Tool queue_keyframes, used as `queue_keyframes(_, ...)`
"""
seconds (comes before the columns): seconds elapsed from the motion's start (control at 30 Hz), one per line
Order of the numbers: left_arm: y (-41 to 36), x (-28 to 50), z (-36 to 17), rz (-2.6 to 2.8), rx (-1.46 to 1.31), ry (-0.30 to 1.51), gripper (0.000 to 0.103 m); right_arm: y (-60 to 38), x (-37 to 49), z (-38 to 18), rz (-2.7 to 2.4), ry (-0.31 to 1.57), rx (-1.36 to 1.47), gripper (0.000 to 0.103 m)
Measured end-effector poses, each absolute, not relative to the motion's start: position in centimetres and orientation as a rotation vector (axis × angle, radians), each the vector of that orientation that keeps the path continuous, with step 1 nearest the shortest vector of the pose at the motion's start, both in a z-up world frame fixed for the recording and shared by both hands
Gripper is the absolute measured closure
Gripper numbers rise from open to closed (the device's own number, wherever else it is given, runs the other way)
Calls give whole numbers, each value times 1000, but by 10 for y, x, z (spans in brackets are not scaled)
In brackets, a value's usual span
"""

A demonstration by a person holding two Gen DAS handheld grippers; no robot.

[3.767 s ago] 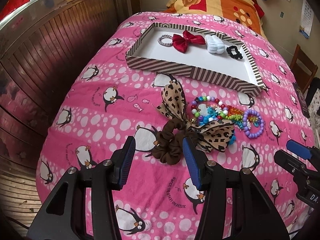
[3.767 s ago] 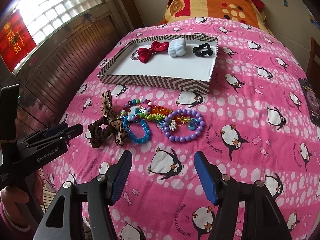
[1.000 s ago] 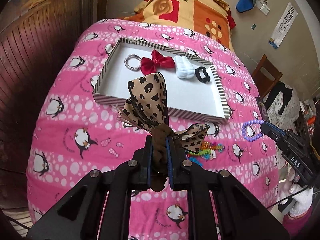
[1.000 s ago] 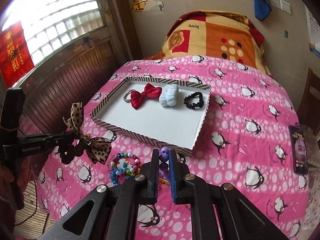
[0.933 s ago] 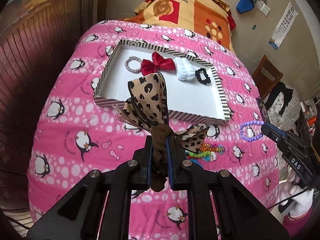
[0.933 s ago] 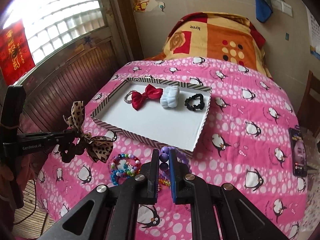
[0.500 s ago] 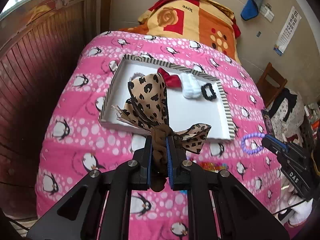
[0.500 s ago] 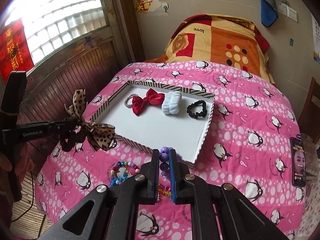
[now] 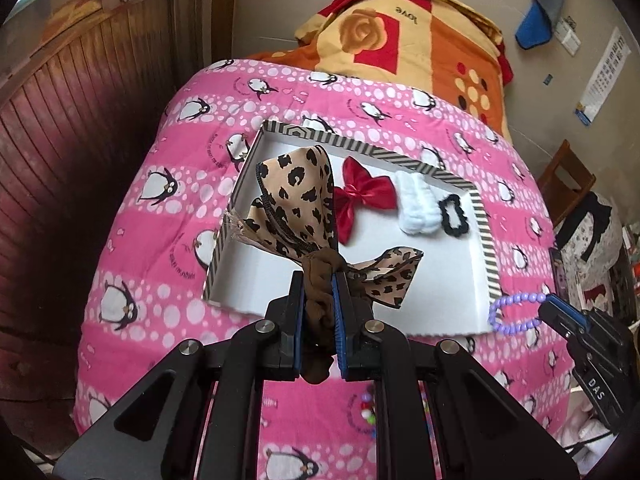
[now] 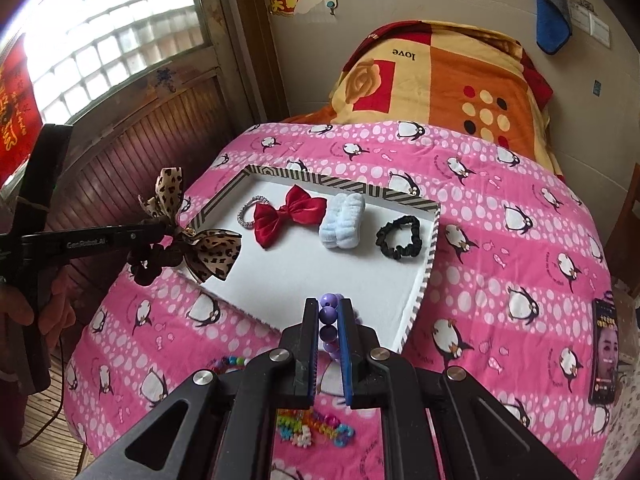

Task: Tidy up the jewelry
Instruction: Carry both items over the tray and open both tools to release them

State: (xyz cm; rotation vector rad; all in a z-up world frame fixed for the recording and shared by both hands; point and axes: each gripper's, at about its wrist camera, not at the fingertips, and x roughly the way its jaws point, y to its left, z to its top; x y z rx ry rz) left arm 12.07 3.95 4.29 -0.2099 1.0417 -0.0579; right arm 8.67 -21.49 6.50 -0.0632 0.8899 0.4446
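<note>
While the left gripper [image 9: 318,300] hangs above the striped tray [image 9: 484,236] (its seven o'clock corner), jaws clamped on the brown leopard-bow scrunchie [image 9: 316,304], the right gripper [image 10: 329,344] pinches the purple bead bracelet [image 10: 329,314] at the tray's five o'clock edge.

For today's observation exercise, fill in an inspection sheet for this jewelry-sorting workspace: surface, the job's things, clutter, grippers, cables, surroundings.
Surface: pink penguin bedspread, no bare table.
Job's things: striped tray holds a silver hair tie, red bow, white scrunchie and black scrunchie; loose bead bracelets lie on the bedspread in front of the tray.
Clutter: phone at the bed's right edge.
Grippers: left gripper shut on the leopard bow scrunchie; right gripper shut on the purple bead bracelet.
Cables: one thin cord hanging below the left gripper's handle.
Surroundings: folded orange quilt, window, wood panelling, blue cloth on the wall.
</note>
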Motion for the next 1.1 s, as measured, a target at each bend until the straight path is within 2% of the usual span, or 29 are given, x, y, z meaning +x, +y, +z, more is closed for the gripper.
queue_keyframes(0.6,59,175,-22,34,-240,1156,92,-209,171,-5,396,1048,-49,95)
queue_keyframes(1.1,58,185,-41,62,-219,1184,92,-201,207,-36,345,1068,-155,95)
